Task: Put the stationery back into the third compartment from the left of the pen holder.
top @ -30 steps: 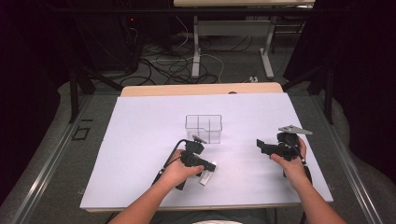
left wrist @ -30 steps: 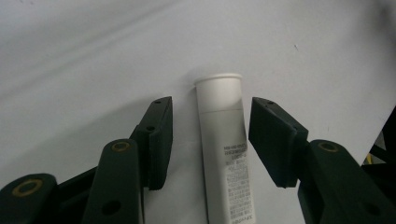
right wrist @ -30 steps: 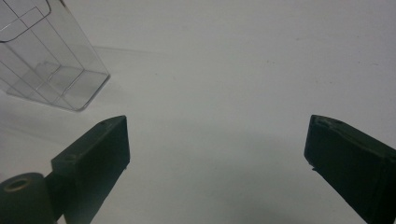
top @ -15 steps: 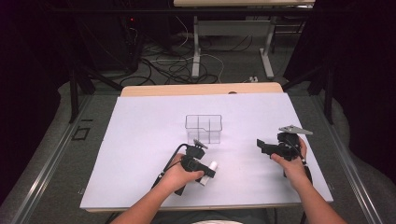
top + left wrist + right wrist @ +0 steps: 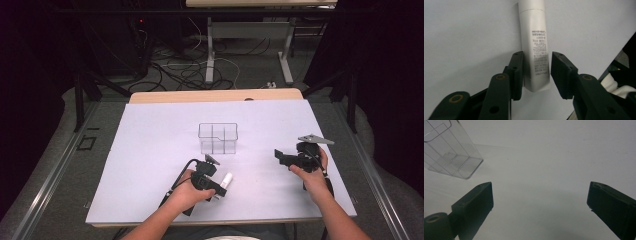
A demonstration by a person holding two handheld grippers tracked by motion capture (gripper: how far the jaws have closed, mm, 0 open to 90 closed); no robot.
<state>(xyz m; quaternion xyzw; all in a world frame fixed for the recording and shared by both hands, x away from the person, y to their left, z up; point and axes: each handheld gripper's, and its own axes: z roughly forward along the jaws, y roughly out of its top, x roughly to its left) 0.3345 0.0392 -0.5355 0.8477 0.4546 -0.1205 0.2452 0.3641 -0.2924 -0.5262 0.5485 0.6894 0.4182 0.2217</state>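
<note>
A white tube (image 5: 226, 180) with small printed text lies flat on the white sheet near the front middle. In the left gripper view the tube (image 5: 536, 50) runs up between the jaws of my left gripper (image 5: 537, 53). One pad (image 5: 517, 72) rests against its side, and a thin gap remains at the other pad (image 5: 560, 72). These jaws have just been closing with the tube between them. In the high view my left gripper (image 5: 219, 190) points right, over the tube's lower end. My right gripper (image 5: 280, 157) is held still at the right, jaws wide open (image 5: 541, 186) and empty.
A clear plastic organizer (image 5: 218, 137) with compartments stands at the sheet's middle, and is seen at the upper left in the right gripper view (image 5: 449, 152). The white sheet (image 5: 150, 150) covers a wooden table. Cables and table legs lie on the floor beyond.
My left gripper has settled slightly onto the tube and its jaws have narrowed around it. The right hand has stayed where it was.
</note>
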